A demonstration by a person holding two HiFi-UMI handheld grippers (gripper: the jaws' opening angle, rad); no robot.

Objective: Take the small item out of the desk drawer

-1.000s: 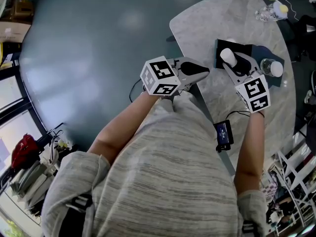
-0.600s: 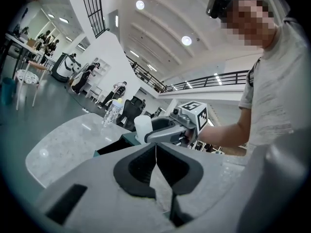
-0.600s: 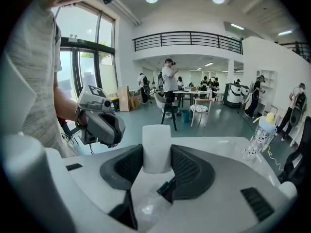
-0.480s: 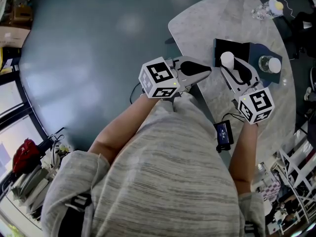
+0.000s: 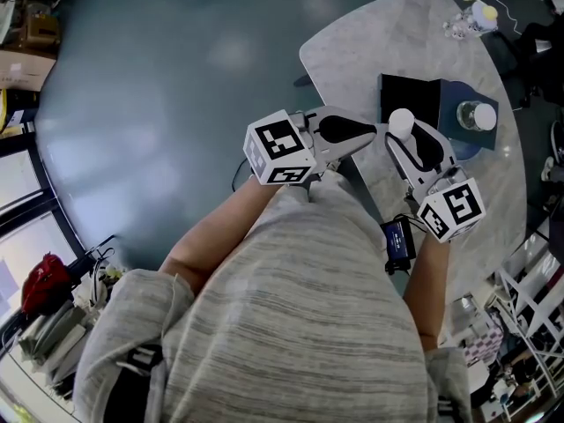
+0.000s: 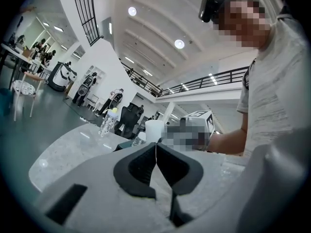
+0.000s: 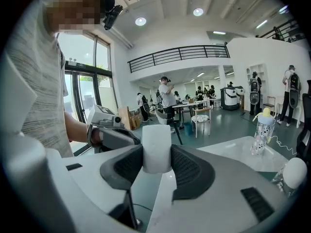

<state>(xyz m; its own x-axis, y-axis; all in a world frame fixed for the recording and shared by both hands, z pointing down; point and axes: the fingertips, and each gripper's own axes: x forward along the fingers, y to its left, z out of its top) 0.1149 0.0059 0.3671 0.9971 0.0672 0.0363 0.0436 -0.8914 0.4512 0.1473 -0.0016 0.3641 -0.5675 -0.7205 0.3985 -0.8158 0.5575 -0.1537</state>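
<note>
My right gripper (image 5: 398, 132) is shut on a small white cylinder (image 5: 402, 122), held above the near edge of the round marble table (image 5: 397, 42). In the right gripper view the white cylinder (image 7: 156, 148) stands upright, clamped between the two dark pads (image 7: 192, 171). My left gripper (image 5: 374, 131) is shut with nothing in it, its tip close to the cylinder. In the left gripper view its pads (image 6: 172, 166) meet at a thin seam, and the white cylinder (image 6: 154, 131) shows just beyond. No drawer shows in any view.
On the table lie a black box (image 5: 409, 97), a dark blue mat (image 5: 458, 132) with a clear bottle (image 5: 477, 115), and a baby bottle (image 5: 472, 16) at the far edge. A small black device (image 5: 398, 239) hangs by the table edge. Shelving and clutter (image 5: 520, 324) stand at right.
My right gripper has drawn back toward me and leftward with the white cylinder. It is now close to the left gripper's tip. The left gripper has barely moved.
</note>
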